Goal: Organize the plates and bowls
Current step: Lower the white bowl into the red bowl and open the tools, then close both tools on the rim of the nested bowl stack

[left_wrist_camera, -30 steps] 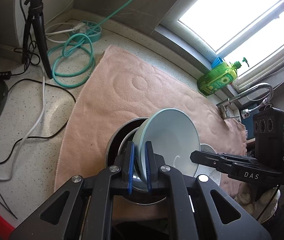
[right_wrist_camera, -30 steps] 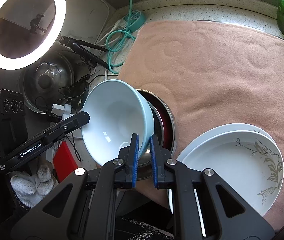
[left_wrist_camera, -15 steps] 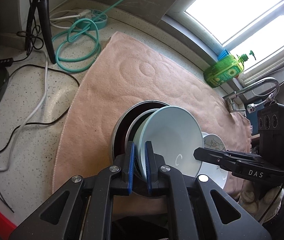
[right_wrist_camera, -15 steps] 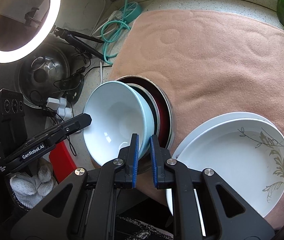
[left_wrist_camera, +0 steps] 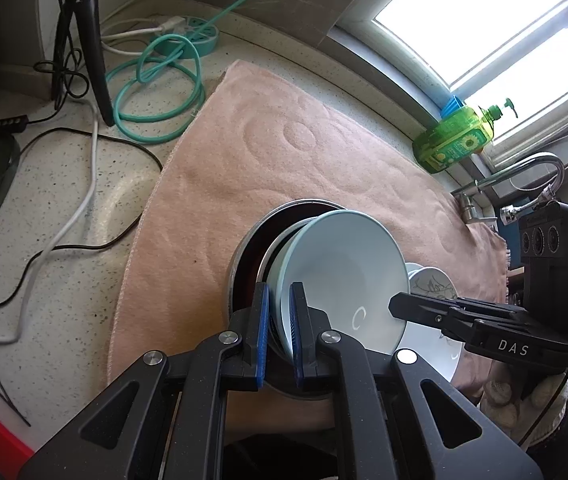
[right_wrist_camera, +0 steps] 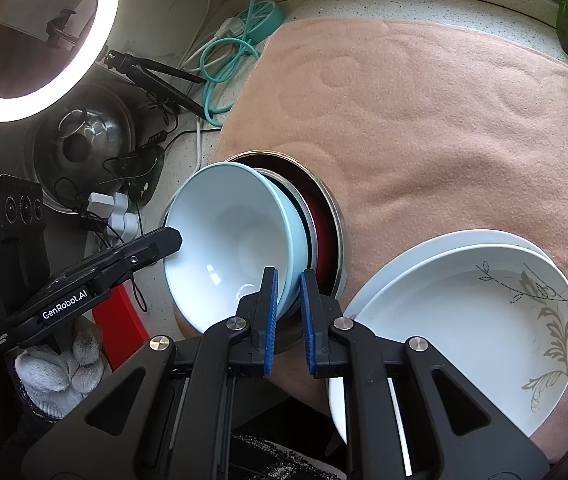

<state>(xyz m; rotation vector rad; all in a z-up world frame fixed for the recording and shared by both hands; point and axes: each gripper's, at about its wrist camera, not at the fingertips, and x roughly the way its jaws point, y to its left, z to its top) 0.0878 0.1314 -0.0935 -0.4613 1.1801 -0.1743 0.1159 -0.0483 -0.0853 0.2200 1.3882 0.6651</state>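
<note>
Now both pinch the pale blue bowl (left_wrist_camera: 340, 276) by its rim, left hand-held gripper (left_wrist_camera: 280, 332) and right hand-held gripper (right_wrist_camera: 287, 312) on opposite sides, tilted just ahead over the steel bowl (right_wrist_camera: 330, 216), so level it and lower evenly to nest.

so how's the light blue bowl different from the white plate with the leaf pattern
The light blue bowl is deep and plain; the white leaf-pattern plate is shallow, wider, with grey leaf sprigs. The bowl is tipped on edge, its rim between the pads of the left gripper and right gripper; the plate lies flat, ungripped. The bowl sits in a steel bowl; the plate tops another white plate. Both are over the pink towel.
</note>
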